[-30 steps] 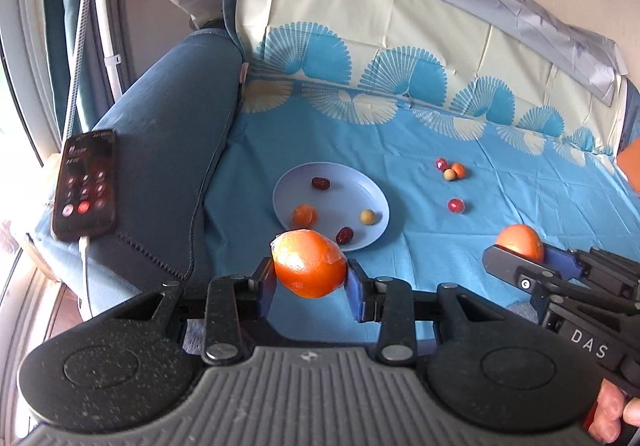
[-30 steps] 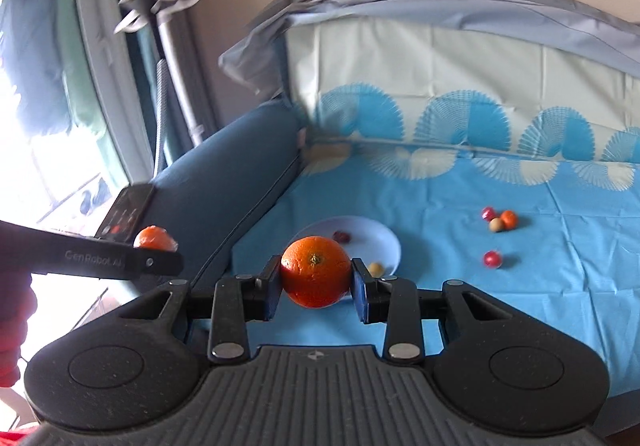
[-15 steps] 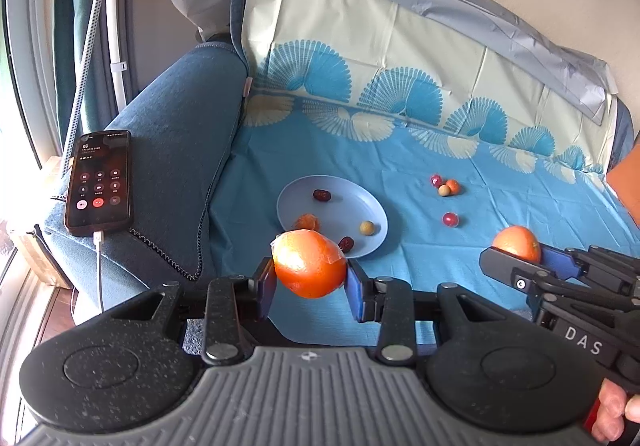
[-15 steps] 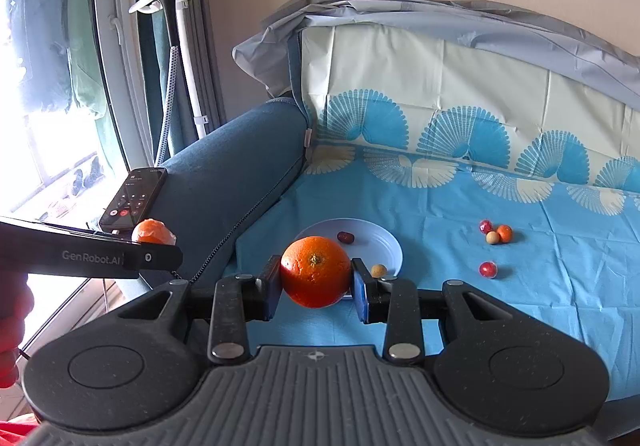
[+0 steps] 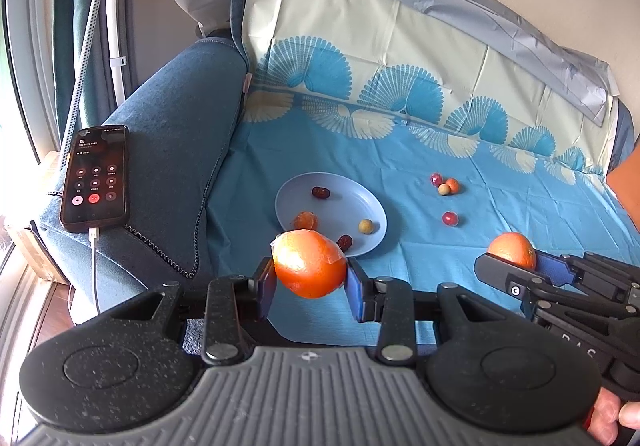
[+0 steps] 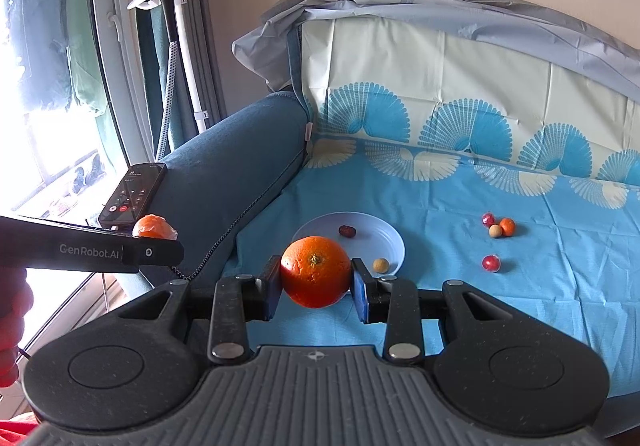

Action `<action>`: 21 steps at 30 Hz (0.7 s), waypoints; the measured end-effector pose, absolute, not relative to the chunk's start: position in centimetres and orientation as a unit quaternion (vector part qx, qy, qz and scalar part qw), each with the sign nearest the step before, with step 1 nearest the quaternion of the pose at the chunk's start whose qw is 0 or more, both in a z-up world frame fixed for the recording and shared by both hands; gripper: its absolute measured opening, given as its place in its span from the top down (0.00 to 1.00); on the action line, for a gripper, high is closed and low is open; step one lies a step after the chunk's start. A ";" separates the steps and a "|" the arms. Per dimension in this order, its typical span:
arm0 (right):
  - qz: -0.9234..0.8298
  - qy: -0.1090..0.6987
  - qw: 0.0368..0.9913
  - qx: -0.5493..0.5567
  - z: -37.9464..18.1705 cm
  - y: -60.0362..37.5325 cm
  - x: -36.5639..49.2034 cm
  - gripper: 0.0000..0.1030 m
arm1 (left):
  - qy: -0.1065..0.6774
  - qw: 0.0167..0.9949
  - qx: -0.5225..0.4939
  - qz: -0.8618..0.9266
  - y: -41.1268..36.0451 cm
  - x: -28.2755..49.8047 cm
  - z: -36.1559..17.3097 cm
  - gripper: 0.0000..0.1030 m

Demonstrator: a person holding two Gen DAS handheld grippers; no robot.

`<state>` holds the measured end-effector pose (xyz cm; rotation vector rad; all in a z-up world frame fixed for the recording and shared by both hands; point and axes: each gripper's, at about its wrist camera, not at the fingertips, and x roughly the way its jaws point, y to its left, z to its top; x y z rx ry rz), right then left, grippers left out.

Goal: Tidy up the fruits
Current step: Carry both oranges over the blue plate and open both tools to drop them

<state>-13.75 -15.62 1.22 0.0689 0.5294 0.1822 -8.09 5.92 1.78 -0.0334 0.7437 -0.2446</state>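
Right gripper [image 6: 316, 282] clamps an orange [image 6: 315, 272] between its blue pads, stem end facing the camera. Beyond it, pale blue plate [image 6: 390, 236] on blue sofa cover [image 6: 520, 306] holds a dark date [image 6: 347, 231] and a tan ball [image 6: 380, 265]. Four small fruits [image 6: 496, 231] lie far right. Left gripper [image 6: 154, 246] at left holds a wrapped orange fruit [image 6: 152, 227]. Phone [image 6: 134, 196] on the armrest [image 6: 232, 166].

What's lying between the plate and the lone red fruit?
Nothing: only bare blue cloth separates the plate from the red fruit, in both views.
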 end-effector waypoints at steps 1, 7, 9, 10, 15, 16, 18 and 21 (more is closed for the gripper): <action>0.090 0.262 0.960 0.035 1.2 -15.6 -13.7 0.64 | 0.363 0.924 -0.017 -0.119 5.9 -8.0 1.8 0.61; 0.088 0.264 0.960 0.039 1.1 -15.3 -13.5 0.64 | 0.365 0.923 -0.017 -0.118 5.9 -7.6 1.5 0.61; 0.088 0.265 0.960 0.039 1.1 -15.3 -13.5 0.64 | 0.366 0.923 -0.016 -0.119 5.8 -7.5 1.4 0.61; 0.088 0.265 0.959 0.039 1.1 -15.3 -13.5 0.64 | 0.367 0.922 -0.016 -0.119 5.8 -7.5 1.4 0.61; 0.087 0.268 0.958 0.042 0.7 -15.3 -13.1 0.64 | 0.365 0.923 -0.017 -0.121 5.6 -7.1 1.4 0.61; 0.087 0.269 0.958 0.043 0.6 -15.3 -13.0 0.64 | 0.364 0.923 -0.018 -0.121 5.6 -7.0 1.4 0.61; 0.086 0.270 0.958 0.045 0.5 -15.5 -12.8 0.64 | 0.365 0.923 -0.018 -0.120 5.6 -6.7 1.4 0.61; 0.085 0.272 0.957 0.048 0.3 -15.6 -12.3 0.64 | 0.369 0.922 -0.018 -0.119 5.5 -6.1 1.1 0.61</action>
